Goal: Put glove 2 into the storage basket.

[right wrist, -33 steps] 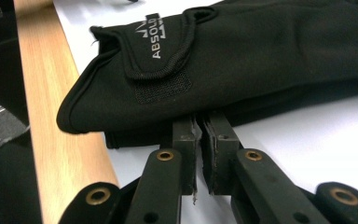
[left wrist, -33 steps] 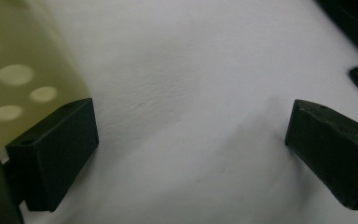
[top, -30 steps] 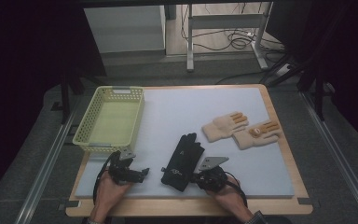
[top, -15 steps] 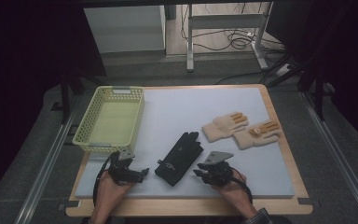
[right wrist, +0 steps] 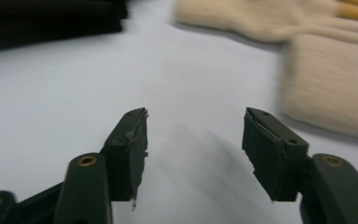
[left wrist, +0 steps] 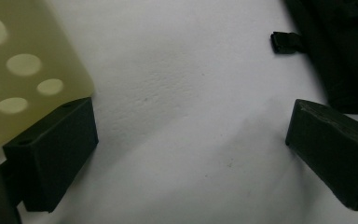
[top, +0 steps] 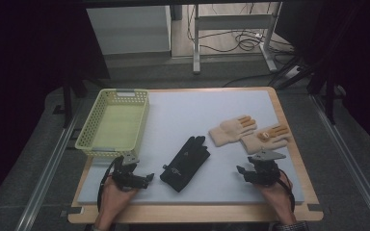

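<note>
My left gripper point(top: 147, 179) sits with jaws spread, empty, the black glove point(top: 186, 162) just to its right. My right gripper point(top: 241, 172) gapes too, 2 beige gloves point(top: 248, 133) ahead of it.

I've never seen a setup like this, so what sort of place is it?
Probably a lab or workshop set up for recording hand tasks. A person works two hand-held grippers, left gripper and right gripper, over a padded table laid with gloves and a basket, with loose cables on the floor behind.
</note>
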Available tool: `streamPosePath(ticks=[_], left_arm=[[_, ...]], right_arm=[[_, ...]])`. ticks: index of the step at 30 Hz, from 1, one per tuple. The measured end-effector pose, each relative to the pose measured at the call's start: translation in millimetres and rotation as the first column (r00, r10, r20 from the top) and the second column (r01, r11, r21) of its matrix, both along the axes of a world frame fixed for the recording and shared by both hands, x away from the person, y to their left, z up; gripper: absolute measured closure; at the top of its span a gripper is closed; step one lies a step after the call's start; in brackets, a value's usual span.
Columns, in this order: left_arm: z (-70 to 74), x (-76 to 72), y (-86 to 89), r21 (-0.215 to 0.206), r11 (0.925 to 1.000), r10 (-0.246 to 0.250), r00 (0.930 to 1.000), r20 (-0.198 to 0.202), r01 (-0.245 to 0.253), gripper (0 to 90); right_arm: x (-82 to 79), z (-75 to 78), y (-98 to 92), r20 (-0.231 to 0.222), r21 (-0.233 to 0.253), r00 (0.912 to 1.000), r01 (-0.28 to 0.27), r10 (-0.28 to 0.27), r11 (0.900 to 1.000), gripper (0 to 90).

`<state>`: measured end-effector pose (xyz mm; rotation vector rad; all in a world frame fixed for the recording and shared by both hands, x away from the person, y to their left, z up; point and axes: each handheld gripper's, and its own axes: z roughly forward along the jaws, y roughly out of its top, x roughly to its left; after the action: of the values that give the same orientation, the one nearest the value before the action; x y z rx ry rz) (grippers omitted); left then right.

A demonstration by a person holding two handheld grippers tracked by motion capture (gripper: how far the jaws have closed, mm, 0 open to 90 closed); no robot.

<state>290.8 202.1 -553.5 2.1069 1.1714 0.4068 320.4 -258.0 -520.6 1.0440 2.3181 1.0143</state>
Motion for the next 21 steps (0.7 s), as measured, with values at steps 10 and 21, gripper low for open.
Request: streamPosePath(ticks=[10,21], left_arm=[[7.4,-1.3,-3.4,0.008,0.9996,-0.029,0.9995,-0.016,0.029,7.3],[54.4,-2.7,-34.8,-0.073,0.988,-0.138,0.9903,-0.017,0.136,6.3]], right_arm=[[7.0,-10.1,-10.7,-0.024,-0.008,0.9987,0.045,-0.045,0.999,26.2],[6.9,-10.4,-10.6,-0.02,-0.01,0.9986,0.049,-0.049,0.999,25.0]])
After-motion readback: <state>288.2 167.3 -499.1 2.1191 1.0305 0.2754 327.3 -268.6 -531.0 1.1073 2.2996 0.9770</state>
